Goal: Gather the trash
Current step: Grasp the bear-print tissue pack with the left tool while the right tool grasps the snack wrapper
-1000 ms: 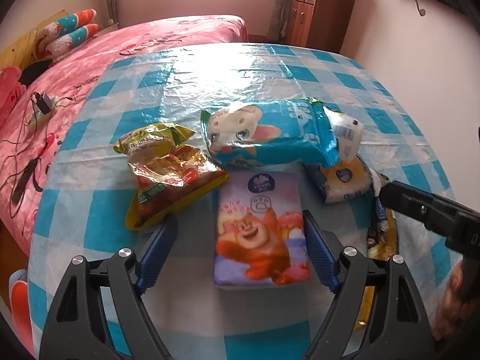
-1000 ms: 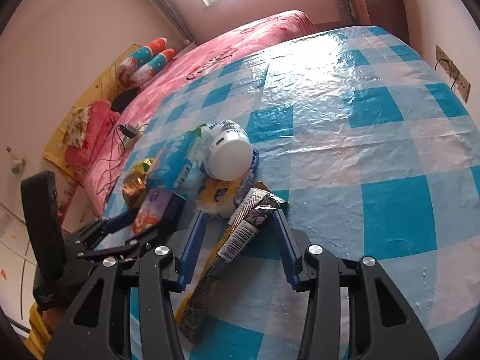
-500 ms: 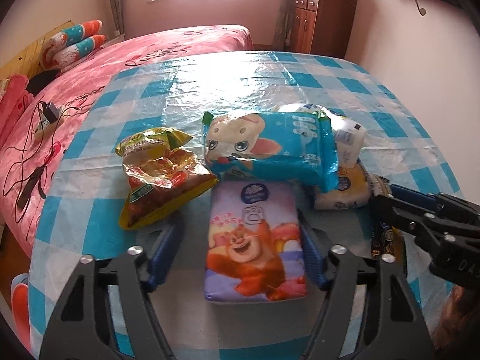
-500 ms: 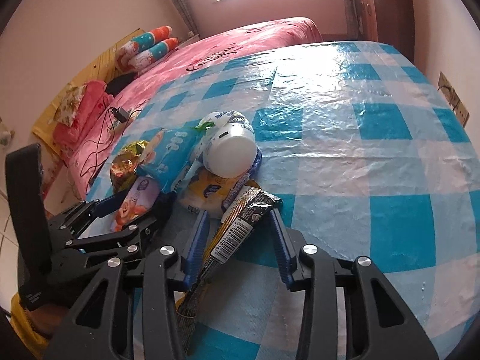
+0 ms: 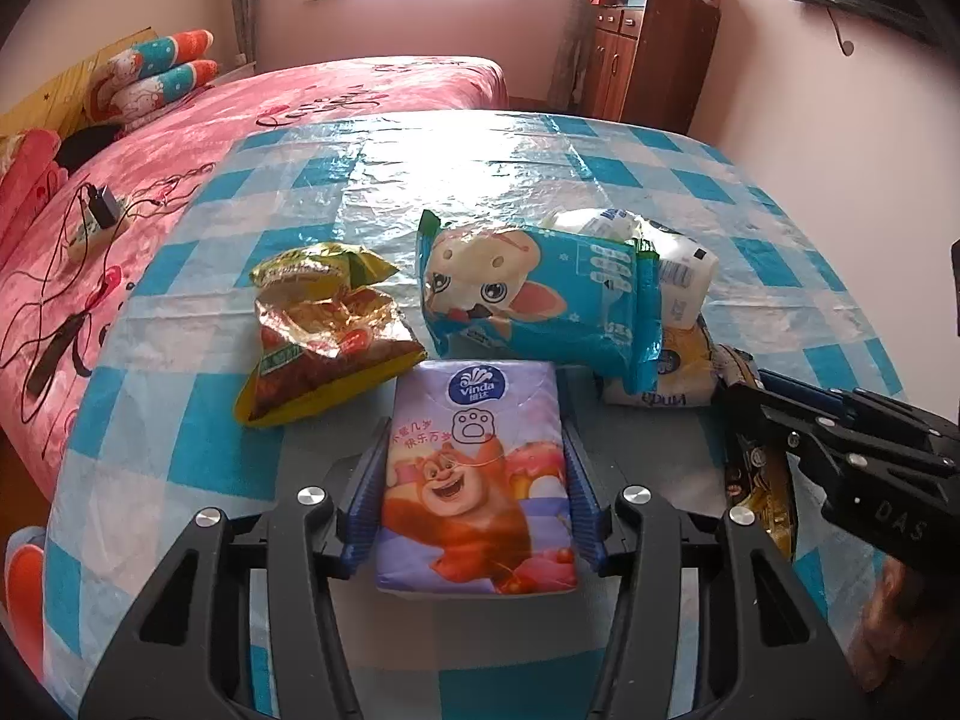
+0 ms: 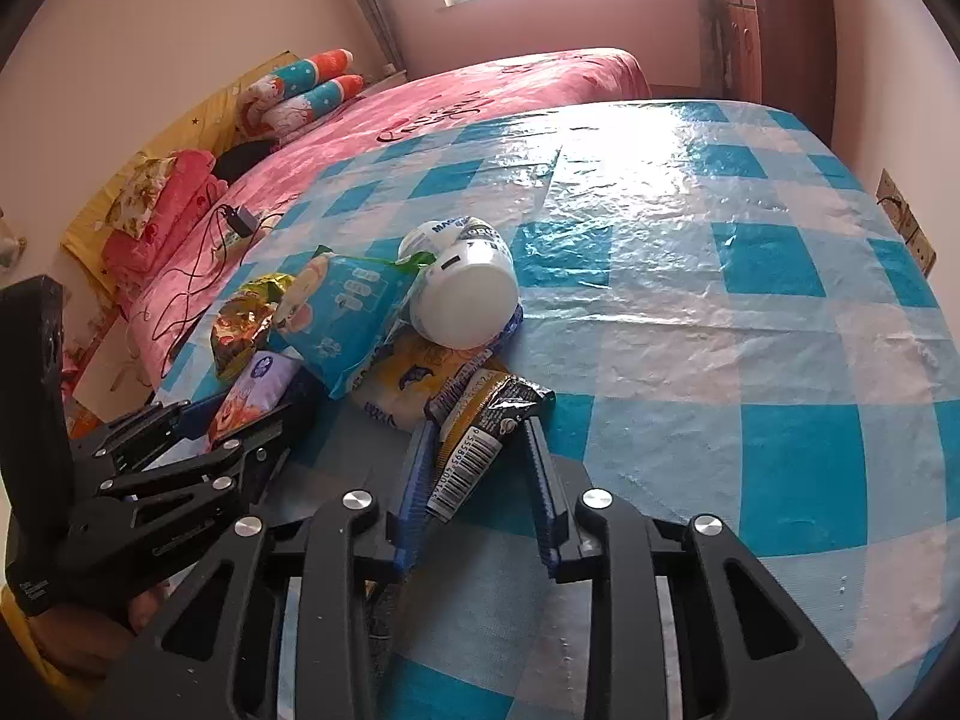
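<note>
Left gripper (image 5: 474, 480) had just been closing: a second earlier its blue pads stood well clear of the purple Vinda tissue pack (image 5: 474, 480), now both pads touched the pack's long sides, pack flat on the checked counter (image 5: 540, 168). Right gripper (image 6: 480, 468) had also been closing; the gap beside the dark barcode snack wrapper (image 6: 480, 444) was wide a second ago, now the left pad touched the wrapper's edge, and the right pad sat at or just beside its crumpled top, contact there hard to tell. Wrapper lay tilted across the counter between the jaws, lower end running under the gripper. Neither item had lifted. Rest of the pile looked unmoved: yellow crumpled chip bag (image 5: 324, 336) left of the tissue pack, blue cartoon wipes pack (image 5: 534, 294) just behind it, white tub (image 6: 465, 294) on its side against the wipes, yellow-white tissue packet (image 6: 402, 378) under them. In the left view the right gripper showed at the right edge, over the wrapper. Pink bed (image 5: 240, 120) behind the counter.
</note>
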The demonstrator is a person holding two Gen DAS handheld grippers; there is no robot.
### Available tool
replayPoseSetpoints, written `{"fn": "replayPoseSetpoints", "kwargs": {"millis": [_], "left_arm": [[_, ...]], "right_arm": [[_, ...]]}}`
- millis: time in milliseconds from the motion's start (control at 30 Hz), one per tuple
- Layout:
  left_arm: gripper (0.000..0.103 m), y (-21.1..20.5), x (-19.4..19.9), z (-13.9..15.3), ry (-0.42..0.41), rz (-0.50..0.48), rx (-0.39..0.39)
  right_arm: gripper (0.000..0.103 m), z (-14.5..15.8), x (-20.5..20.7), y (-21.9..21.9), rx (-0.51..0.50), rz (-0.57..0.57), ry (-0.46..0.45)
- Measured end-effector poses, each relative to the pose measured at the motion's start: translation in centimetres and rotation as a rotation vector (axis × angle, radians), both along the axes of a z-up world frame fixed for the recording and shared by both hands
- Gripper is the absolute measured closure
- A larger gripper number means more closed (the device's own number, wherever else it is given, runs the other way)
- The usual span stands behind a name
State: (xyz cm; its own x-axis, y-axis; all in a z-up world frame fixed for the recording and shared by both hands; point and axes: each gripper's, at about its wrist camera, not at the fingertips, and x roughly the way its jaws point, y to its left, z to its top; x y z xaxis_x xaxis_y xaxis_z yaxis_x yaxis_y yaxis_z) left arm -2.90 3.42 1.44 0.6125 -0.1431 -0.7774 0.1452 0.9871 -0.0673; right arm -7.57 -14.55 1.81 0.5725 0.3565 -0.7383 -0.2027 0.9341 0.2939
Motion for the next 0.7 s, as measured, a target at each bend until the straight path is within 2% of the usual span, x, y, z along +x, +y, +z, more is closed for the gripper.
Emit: {"fn": "replayPoseSetpoints", "kwargs": {"millis": [267, 700], "left_arm": [[0.050, 1.9, -1.5, 0.4, 0.004, 0.023, -0.060], [0.050, 4.7, -4.3, 1.2, -0.016, 0.036, -0.130]], "right_arm": [[0.079, -0.4, 0.1, -0.8, 0.118, 0.034, 0.032], [0.085, 0.3, -0.4, -1.6, 0.235, 0.032, 0.008]]}}
